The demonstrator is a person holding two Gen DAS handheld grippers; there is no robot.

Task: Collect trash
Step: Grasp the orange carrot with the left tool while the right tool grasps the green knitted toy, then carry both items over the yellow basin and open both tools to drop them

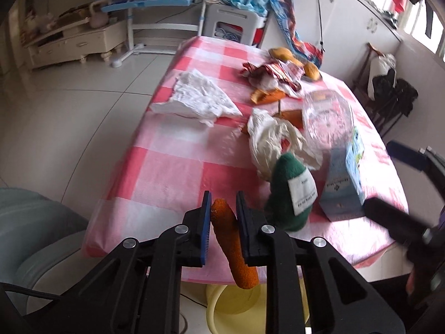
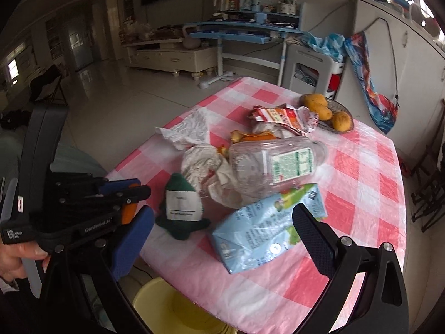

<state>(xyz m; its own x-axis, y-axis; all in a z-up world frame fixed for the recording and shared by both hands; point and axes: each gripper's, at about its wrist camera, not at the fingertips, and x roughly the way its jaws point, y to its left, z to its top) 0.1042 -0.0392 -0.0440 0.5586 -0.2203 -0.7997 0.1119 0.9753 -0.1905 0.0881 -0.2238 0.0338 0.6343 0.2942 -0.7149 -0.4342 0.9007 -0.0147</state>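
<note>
My left gripper (image 1: pixel 222 197) is shut on an orange carrot-shaped toy (image 1: pixel 233 247), held over the table's near edge above a yellow bin (image 1: pixel 233 300). Its green plush top (image 1: pixel 289 192) hangs to the right with a white tag. My right gripper (image 2: pixel 222 222) is open wide above a light blue milk carton (image 2: pixel 264 228), one finger on each side. Behind it lie a clear plastic bottle (image 2: pixel 278 164), crumpled white paper (image 2: pixel 205 169), a white tissue (image 1: pixel 194 97), a red wrapper (image 2: pixel 286 117) and orange peel (image 2: pixel 250 136).
The table has a pink checked cloth (image 1: pixel 172 167). A plate of mangoes (image 2: pixel 328 111) stands at the far right. The yellow bin (image 2: pixel 178 309) stands on the floor below the near edge. A grey chair (image 1: pixel 30 236) is at left.
</note>
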